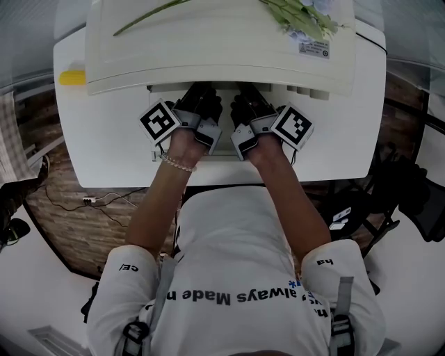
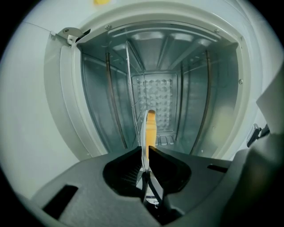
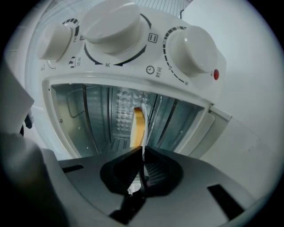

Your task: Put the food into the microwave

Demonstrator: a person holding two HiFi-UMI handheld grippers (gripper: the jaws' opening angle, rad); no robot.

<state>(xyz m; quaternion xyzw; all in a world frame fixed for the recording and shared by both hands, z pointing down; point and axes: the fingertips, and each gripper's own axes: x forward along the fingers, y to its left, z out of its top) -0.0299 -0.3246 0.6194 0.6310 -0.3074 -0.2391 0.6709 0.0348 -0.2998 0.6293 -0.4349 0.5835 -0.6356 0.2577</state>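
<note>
A white table (image 1: 104, 160) stands on a brick-patterned floor (image 1: 76, 222) and carries the white microwave (image 1: 208, 42), which has green stems (image 1: 299, 17) lying on its top. Both claws are held side by side at its open front. The left claw (image 2: 145, 153) is clamped on the rim of a thin white plate (image 2: 143, 133), seen edge-on, with the orange-yellow food (image 2: 151, 128) just beyond its jaws. The right claw (image 3: 142, 155) is likewise closed on the opposite rim, and the same food shows straight ahead of it. The bare metal cavity (image 2: 164, 62) opens behind the food, and the knobs (image 3: 111, 26) sit above the right claw. The plate looks stiff, light and probably breakable. Its rim is smooth and thin, so a pinch there may slip unless both claws keep an even hold. The food seems to lie loose on top and would likely slide if the plate tips. Holding opposite rims and keeping the plate level looks like the safest way to carry it in.
</note>
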